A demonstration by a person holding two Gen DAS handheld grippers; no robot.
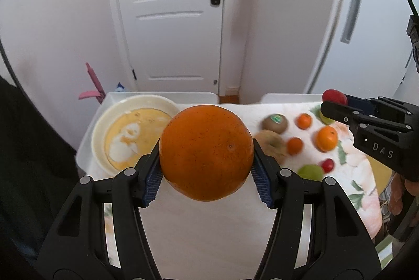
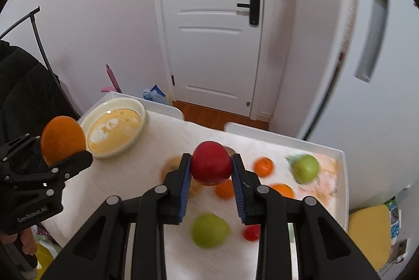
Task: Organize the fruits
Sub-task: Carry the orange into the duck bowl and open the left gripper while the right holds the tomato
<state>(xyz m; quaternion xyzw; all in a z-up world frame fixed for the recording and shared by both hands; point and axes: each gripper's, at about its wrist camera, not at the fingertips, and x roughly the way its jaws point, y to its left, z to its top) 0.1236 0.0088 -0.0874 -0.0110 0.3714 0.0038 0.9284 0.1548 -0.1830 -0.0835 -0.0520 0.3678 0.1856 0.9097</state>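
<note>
My left gripper [image 1: 207, 170] is shut on a large orange [image 1: 206, 152], held in the air above the white table. From the right wrist view the same orange [image 2: 62, 139] shows at far left in that gripper [image 2: 65, 154]. My right gripper [image 2: 210, 172] is shut on a red apple [image 2: 210, 162], also lifted; in the left wrist view this apple [image 1: 334, 96] sits at the right gripper's tip [image 1: 332, 103]. A cream bowl [image 1: 104, 122] with a yellow inside stands at the table's far left, seen too as the bowl [image 2: 133, 109].
Loose fruit lies on the table's right half: a kiwi [image 1: 275, 122], small oranges [image 1: 326, 138], green apples [image 2: 209, 230] [image 2: 306, 167] and a small red fruit [image 2: 251, 232]. A white door and walls stand behind. A yellow seat [image 2: 371, 235] sits at right.
</note>
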